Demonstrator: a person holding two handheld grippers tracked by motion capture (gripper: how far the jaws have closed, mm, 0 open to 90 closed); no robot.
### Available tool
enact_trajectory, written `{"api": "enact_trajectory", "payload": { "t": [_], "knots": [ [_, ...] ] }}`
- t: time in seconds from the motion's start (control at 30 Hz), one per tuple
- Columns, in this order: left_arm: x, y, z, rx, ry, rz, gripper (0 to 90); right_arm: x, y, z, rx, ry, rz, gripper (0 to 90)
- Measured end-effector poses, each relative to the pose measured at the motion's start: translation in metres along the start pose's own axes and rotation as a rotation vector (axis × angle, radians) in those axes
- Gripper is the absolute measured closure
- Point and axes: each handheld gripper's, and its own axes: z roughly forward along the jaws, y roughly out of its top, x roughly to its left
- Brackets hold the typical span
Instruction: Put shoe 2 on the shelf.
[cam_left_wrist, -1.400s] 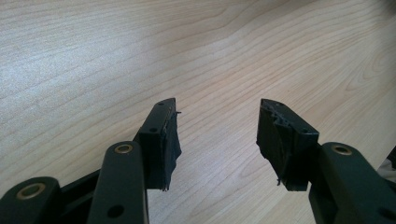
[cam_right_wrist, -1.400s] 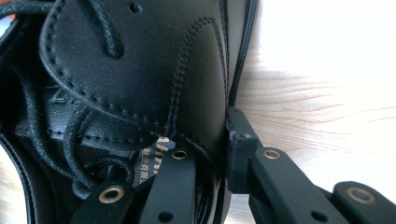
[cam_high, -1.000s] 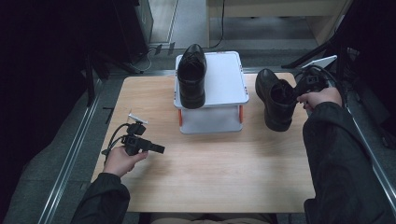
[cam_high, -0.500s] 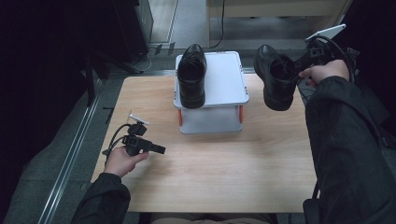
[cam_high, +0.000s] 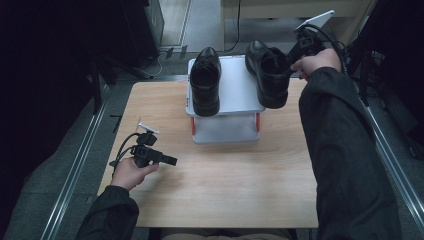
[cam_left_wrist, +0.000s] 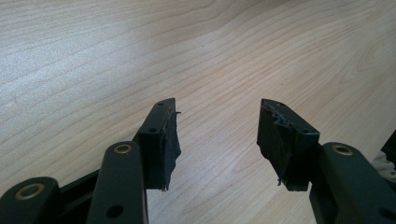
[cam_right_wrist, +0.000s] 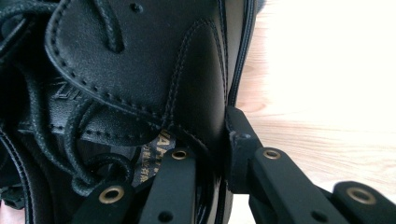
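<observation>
Shoe (cam_high: 270, 75) could slip: my right hand-held gripper (cam_high: 295, 54) pinches only its side wall, upper right, above the white box (cam_high: 227, 127). Left hand-held gripper (cam_high: 170, 161) stays spread.

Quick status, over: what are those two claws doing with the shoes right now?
Right gripper shut on second shoe, carried above white box. Left gripper open, nothing in it, low over table. First shoe sits on box; free side unblocked.

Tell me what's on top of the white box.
One black shoe lies along the left side of the white box, toe toward the person. A second black shoe, pinched by the right claw, hangs over its right edge. The lid beneath the shoes is covered.
</observation>
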Motion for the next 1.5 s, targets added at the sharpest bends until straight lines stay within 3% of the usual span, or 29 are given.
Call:
{"api": "enact_trajectory", "payload": {
  "t": [0.2,0.43,0.63,0.87,1.03,1.3,1.5],
  "knots": [
    [0.000,-0.001,-0.001,-0.007,-0.005,0.003,47.2,0.033,0.008,0.024,0.028,0.007,-0.040,84.2],
    [0.000,-0.001,-0.001,-0.008,-0.011,0.007,47.2,0.052,0.012,0.041,0.038,-0.028,-0.064,84.0],
    [0.000,-0.001,-0.001,-0.010,-0.013,0.003,47.2,0.061,0.013,0.048,0.014,-0.044,-0.050,83.5],
    [0.000,0.000,-0.001,-0.005,-0.014,0.006,47.1,0.069,0.009,0.052,0.020,-0.039,-0.053,80.1],
    [-0.001,0.000,0.000,-0.005,-0.014,0.006,47.1,0.078,0.003,0.053,0.029,-0.036,-0.082,77.5],
    [0.000,0.001,-0.001,-0.003,-0.011,0.006,46.8,0.081,-0.007,0.059,0.012,-0.049,-0.104,75.3],
    [0.000,0.001,0.000,-0.002,-0.011,0.002,46.6,0.078,-0.010,0.058,-0.007,-0.015,-0.083,71.8]
  ]
}}
